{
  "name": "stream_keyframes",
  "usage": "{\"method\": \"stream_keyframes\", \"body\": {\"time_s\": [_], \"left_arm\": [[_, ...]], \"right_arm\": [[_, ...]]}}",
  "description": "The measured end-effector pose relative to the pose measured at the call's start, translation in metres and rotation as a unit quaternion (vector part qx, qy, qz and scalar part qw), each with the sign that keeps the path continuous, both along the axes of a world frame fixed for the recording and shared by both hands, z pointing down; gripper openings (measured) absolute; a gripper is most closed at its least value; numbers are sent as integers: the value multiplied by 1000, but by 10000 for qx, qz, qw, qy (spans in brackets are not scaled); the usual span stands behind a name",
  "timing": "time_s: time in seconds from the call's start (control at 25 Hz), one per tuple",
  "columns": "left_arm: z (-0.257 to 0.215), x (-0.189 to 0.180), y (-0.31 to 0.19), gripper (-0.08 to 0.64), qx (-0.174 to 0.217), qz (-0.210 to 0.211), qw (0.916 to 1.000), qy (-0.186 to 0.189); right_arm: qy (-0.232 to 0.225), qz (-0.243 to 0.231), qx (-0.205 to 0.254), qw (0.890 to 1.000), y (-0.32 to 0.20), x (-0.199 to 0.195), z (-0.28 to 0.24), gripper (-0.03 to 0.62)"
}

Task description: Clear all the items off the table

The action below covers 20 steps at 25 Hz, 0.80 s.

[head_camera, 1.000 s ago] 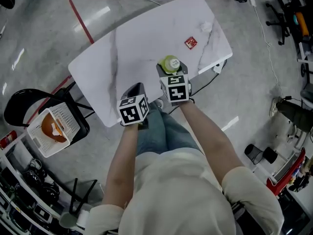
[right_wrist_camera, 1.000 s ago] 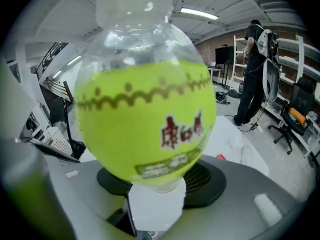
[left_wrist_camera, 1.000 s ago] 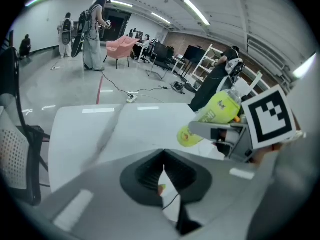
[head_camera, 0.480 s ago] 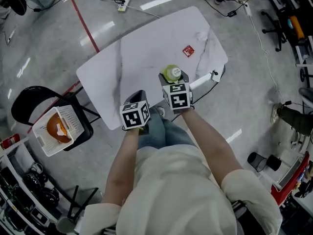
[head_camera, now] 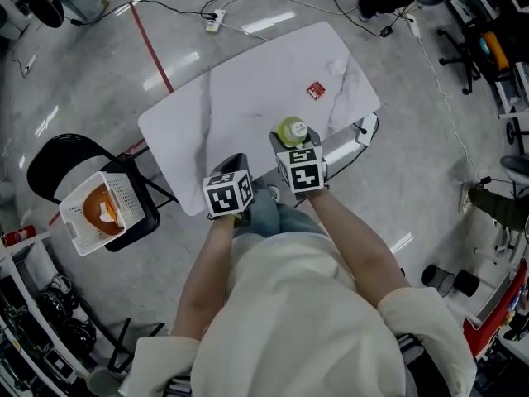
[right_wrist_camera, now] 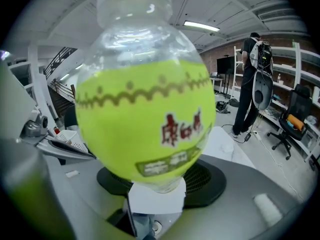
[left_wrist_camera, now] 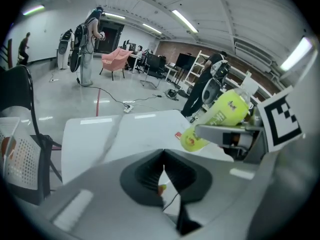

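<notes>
Off to the left of the desk (head_camera: 240,98), a white basket (head_camera: 131,198) is sitting on a black chair (head_camera: 50,160). The left tool (left_wrist_camera: 163,159), jaws pressed together, is hovering nearer to it than the right tool (head_camera: 291,139), which is clamping a yellow-green bottle (right_wrist_camera: 145,114) crosswise, neck up, over the desk's near edge. The bottle's likely route to the basket is running leftward past the left tool, while a red packet (head_camera: 316,91) is lying farther right on the white marbled top, well apart from both tools, above a glossy grey floor (head_camera: 99,64) and a power strip (head_camera: 213,23).
</notes>
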<state>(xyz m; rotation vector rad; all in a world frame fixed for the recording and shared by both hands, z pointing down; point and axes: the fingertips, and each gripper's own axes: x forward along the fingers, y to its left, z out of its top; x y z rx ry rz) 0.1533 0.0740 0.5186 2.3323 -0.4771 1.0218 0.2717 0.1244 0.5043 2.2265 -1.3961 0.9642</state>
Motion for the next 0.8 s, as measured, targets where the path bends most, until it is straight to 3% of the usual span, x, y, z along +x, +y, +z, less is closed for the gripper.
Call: {"method": "stream_keyframes", "body": {"time_s": [0.4,0.8], "left_arm": [[-16,-19,9,8,181,45,9997,149],[-26,-36,4,8,271,-257,9989,275]], "right_arm": [[97,-232,53,9997,18,-28,-17,259],[162,-789,58,9967,9,-56,-25,259]]}}
